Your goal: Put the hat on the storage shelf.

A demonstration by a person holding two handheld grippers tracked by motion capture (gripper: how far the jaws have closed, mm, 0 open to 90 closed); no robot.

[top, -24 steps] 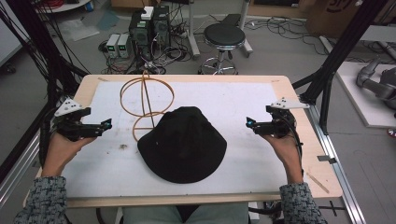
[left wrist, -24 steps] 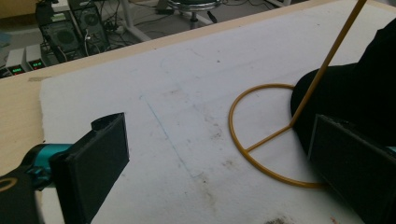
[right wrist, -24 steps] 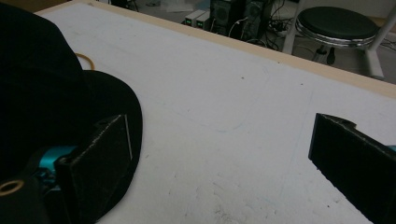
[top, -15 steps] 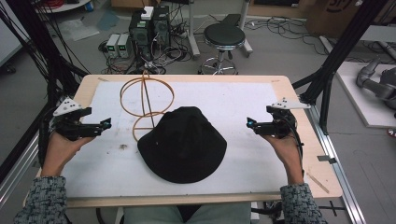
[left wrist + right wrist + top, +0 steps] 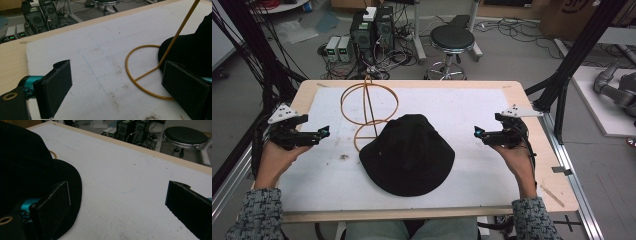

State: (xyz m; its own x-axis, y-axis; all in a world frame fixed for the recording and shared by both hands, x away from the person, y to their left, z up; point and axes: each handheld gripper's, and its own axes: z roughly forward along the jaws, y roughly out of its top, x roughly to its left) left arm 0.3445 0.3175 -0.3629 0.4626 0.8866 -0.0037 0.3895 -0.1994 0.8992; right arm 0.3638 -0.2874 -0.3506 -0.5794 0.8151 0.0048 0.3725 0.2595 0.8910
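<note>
A black brimmed hat [image 5: 408, 154] lies crown-up in the middle of the white mat [image 5: 472, 107]. Behind its left side stands a yellow wire hat stand [image 5: 368, 105] with a ring base, an upright rod and a ring on top; its base ring [image 5: 140, 75] runs under the hat [image 5: 192, 50]. At the mat's left edge my left gripper [image 5: 325, 132] points right toward the hat, open and empty. On the right, my right gripper [image 5: 478, 132] points left at the hat [image 5: 27, 167], jaws wide apart with only bare mat between them.
The wooden table [image 5: 532, 107] has black frame posts at both sides. Beyond its far edge stand a black stool [image 5: 452, 37] and computer boxes [image 5: 372, 27] with cables on the floor. A small dark stain [image 5: 344, 157] marks the mat.
</note>
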